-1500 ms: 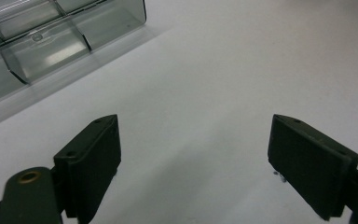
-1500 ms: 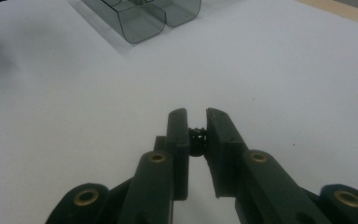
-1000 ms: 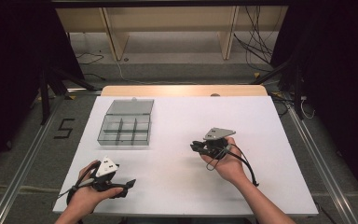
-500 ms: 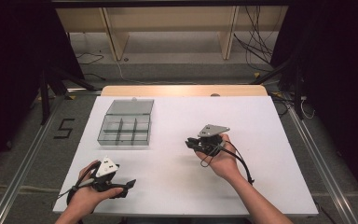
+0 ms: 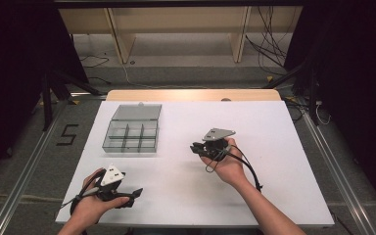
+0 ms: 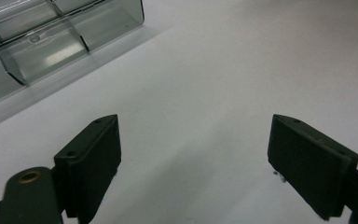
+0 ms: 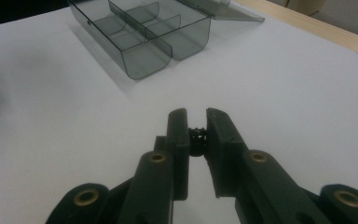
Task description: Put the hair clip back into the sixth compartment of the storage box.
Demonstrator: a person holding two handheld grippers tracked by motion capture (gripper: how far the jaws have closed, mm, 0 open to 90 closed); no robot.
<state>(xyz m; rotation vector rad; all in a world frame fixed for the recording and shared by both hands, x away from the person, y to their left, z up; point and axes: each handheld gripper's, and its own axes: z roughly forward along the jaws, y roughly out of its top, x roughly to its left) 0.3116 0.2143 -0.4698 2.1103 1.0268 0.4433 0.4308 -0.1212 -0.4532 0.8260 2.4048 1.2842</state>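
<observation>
Your right gripper (image 7: 196, 122) is pinched nearly closed on a small dark toothed part (image 7: 196, 138), while your left gripper (image 6: 193, 163) hangs wide and empty low over the desk (image 5: 274, 127). The clear compartment box (image 5: 131, 135), lid laid open behind it, lies at about ten o'clock from your right gripper, its long axis running crosswise. Judging by that, your right hand (image 5: 230, 164) is placed to carry the part there.

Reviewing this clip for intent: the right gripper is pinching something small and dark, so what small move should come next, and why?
Probably carry the right gripper on toward the open compartment box. Its jaws are nearly shut on a small dark toothed part, possibly a gear, the box lies ahead of them, and the left gripper rests open, holding nothing.
</observation>
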